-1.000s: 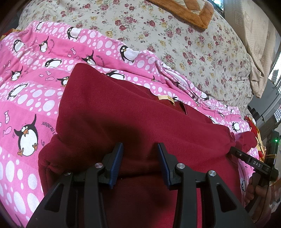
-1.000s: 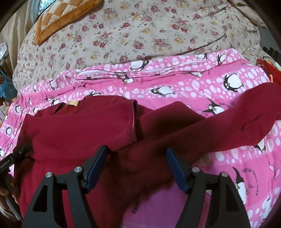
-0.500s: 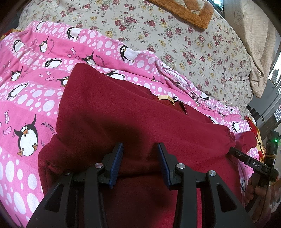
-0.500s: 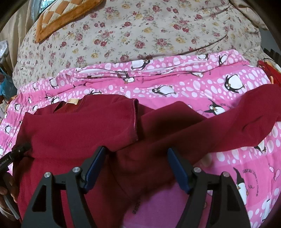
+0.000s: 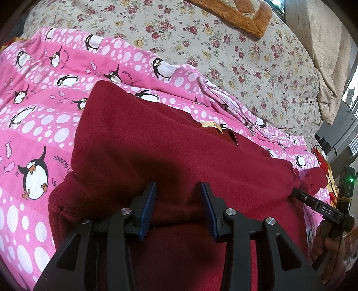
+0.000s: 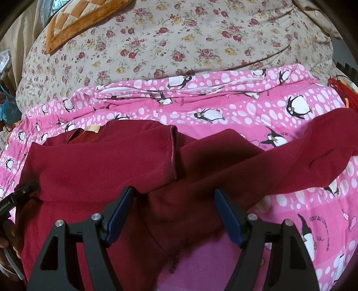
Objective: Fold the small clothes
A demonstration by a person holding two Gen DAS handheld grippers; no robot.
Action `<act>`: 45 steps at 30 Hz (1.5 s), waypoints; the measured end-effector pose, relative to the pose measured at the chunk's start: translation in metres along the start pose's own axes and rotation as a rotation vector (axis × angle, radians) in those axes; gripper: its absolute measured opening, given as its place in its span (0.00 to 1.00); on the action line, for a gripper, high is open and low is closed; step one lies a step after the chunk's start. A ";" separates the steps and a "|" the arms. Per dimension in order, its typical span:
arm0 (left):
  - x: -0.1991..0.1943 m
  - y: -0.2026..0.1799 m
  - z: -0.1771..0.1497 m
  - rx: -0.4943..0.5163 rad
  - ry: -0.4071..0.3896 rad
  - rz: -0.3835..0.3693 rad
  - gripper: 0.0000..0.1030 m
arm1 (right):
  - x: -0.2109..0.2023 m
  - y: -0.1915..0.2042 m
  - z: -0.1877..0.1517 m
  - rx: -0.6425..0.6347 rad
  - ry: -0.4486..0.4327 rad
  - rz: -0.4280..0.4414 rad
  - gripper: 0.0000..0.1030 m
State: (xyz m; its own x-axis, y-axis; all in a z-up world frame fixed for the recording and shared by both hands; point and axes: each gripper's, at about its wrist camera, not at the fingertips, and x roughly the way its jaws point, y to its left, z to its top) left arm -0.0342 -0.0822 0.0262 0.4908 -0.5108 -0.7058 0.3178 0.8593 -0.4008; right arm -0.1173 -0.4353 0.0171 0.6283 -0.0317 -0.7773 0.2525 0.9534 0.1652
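The dark red garment [image 5: 170, 156] is lying flat on the pink penguin-print cover [image 5: 40, 116], with its tan neck label [image 5: 211, 125] pointing toward the floral bedspread [image 5: 223, 49]. One sleeve [image 6: 313, 156] is extending out across the pink cover toward the right side of the right wrist view, while the other sleeve [image 6: 138, 154] is lying folded over the body, its cuff edge showing as a paler line.

The left gripper [image 5: 177, 208] is hovering over the lower body of the garment with its blue-padded fingers [image 5: 147, 208] spread apart and gripping nothing. The right gripper [image 6: 173, 215] is sitting over the junction of the folded sleeve and the extended sleeve, its fingers [image 6: 119, 215] also spread wide with cloth visible between them but not pinched.

An orange quilted cushion [image 6: 80, 20] is resting on the floral bedspread at the far side, well apart from the garment. Red and yellow fabric [image 5: 324, 170] is showing at the edge of the pink cover. Beige textured fabric [image 5: 324, 67] is hanging beyond the bed.

The hem of the garment is being cut off by the bottom of both views. Each wrist view is catching only part of the opposite gripper handle and the holding hand [image 5: 331, 248] at the frame edge. Whether the fingertips are touching the cloth cannot be determined
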 end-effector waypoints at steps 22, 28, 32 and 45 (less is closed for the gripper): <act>0.000 0.000 0.000 0.001 0.000 0.001 0.19 | 0.001 0.000 0.000 -0.005 0.001 0.000 0.77; 0.000 0.000 0.000 0.002 0.000 0.001 0.19 | 0.001 0.000 0.000 -0.006 0.001 -0.001 0.77; 0.000 0.000 0.000 0.002 0.000 0.001 0.19 | 0.001 0.000 0.000 -0.005 0.001 0.000 0.77; 0.000 -0.001 0.000 0.003 0.001 0.002 0.20 | 0.001 0.000 0.001 -0.006 0.001 0.000 0.77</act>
State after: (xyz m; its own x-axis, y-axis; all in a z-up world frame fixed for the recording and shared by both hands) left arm -0.0342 -0.0826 0.0269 0.4911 -0.5088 -0.7071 0.3190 0.8604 -0.3975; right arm -0.1161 -0.4355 0.0167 0.6276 -0.0313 -0.7779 0.2479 0.9552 0.1616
